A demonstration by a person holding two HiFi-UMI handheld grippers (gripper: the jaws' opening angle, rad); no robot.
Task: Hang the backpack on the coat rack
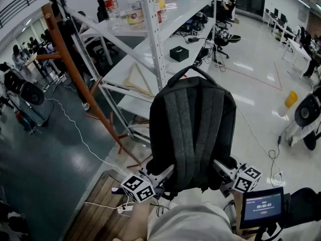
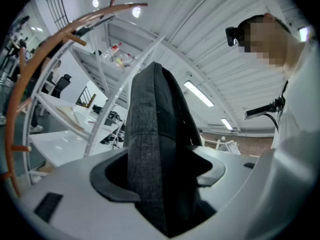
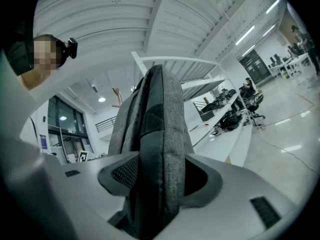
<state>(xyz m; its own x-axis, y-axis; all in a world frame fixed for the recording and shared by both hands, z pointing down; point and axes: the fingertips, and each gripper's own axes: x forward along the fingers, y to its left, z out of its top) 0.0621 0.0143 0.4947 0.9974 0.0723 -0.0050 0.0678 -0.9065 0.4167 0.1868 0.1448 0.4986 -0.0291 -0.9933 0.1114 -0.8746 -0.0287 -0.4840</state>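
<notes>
A dark grey backpack (image 1: 193,129) is held upright in the air in front of me, its shoulder straps facing me and its top handle up. My left gripper (image 1: 163,177) grips its lower left side and my right gripper (image 1: 220,169) its lower right side. In the left gripper view the backpack's edge (image 2: 150,134) fills the gap between the jaws of the left gripper (image 2: 157,176). The right gripper (image 3: 160,176) likewise pinches the padded fabric (image 3: 160,134). The brown wooden coat rack (image 1: 75,69) stands to the left, apart from the backpack, also visible as the coat rack (image 2: 50,39).
White metal shelving (image 1: 150,34) stands right behind the backpack, holding bottles (image 1: 111,4), a black box (image 1: 179,53) and a wooden hanger (image 1: 136,82). A white cable (image 1: 75,129) runs over the dark floor. A small screen (image 1: 263,205) sits at lower right.
</notes>
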